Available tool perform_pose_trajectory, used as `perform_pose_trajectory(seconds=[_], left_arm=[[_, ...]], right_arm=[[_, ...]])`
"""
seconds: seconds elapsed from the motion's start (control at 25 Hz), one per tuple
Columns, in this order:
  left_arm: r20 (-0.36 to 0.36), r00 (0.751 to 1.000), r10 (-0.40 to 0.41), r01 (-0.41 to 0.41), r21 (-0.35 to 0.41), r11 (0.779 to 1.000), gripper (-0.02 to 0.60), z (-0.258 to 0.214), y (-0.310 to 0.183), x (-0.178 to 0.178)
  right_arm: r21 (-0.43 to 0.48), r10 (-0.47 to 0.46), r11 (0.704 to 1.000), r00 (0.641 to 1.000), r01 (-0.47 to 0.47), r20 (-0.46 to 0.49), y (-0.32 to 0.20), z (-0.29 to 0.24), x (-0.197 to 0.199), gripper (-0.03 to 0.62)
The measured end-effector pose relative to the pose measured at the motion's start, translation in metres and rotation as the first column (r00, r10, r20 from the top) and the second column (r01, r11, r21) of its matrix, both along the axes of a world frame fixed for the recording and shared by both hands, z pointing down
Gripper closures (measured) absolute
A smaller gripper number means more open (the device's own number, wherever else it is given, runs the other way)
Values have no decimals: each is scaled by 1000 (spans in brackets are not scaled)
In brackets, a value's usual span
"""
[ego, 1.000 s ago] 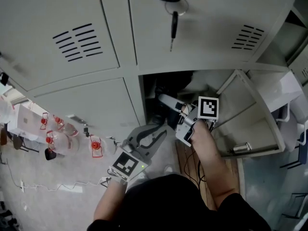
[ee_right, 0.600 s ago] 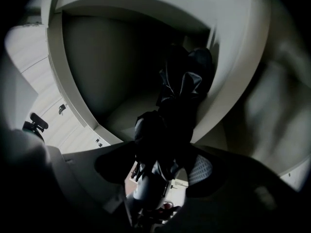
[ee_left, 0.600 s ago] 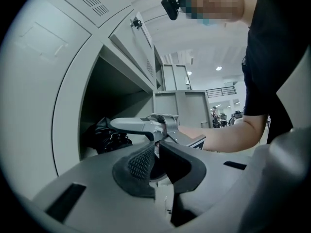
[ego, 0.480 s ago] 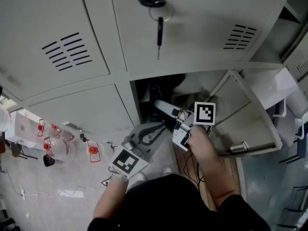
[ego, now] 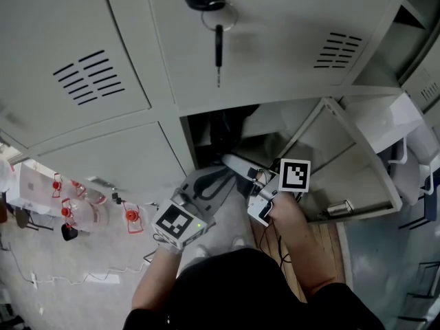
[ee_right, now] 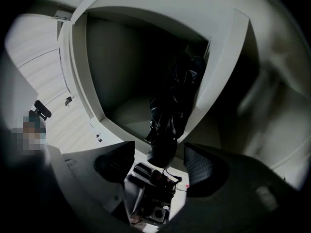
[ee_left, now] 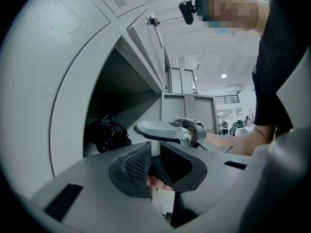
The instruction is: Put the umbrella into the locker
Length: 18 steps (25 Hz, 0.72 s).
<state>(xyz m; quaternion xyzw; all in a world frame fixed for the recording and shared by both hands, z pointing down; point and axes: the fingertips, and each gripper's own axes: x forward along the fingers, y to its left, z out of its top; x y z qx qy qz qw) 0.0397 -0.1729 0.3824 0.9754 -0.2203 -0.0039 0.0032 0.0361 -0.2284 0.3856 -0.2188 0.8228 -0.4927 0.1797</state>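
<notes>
**Umbrella Inside Locker; Right Gripper Released**

Found the umbrella point(ee_right: 170, 115), dark and folded, inside the open lower locker point(ee_right: 116, 72), one end toward the opening. Recorded the right gripper point(ee_right: 160, 165) at the locker mouth as released: jaws spread wide, having just been opening further, with the umbrella's near end seen between them and touched by neither pad. Recorded the left gripper point(ee_left: 154, 152) just beside it with jaws nearly together, having just eased apart a little, and nothing in the narrow gap. Noted the locker door point(ego: 354, 163) swung out to the right and a key point(ego: 218, 47) hanging from the door above.
</notes>
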Motion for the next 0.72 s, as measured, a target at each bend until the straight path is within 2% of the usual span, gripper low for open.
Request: perform_pose_trajectory(seconds=[0.28,0.44,0.56,0.72], left_arm=[[42,996,-79,79,1,997,528,10,23,-44],[29,988,-153,155,-107,982,528,11,33,-64],[32,980,-195,198,-136,971,528,16,39,-79],[48,971,-234,238,-145,960,528,23,45,-93]], right_arm=[[-7,-1,1000,1000,1,-2,24,15,-4,284],[-33,-20,999,999,21,28,38,23,-16,295],[-21,-16,1000,999,17,46,42,20,-21,373],[-19,16,1000,997,-15,71,37,15,-20,520]])
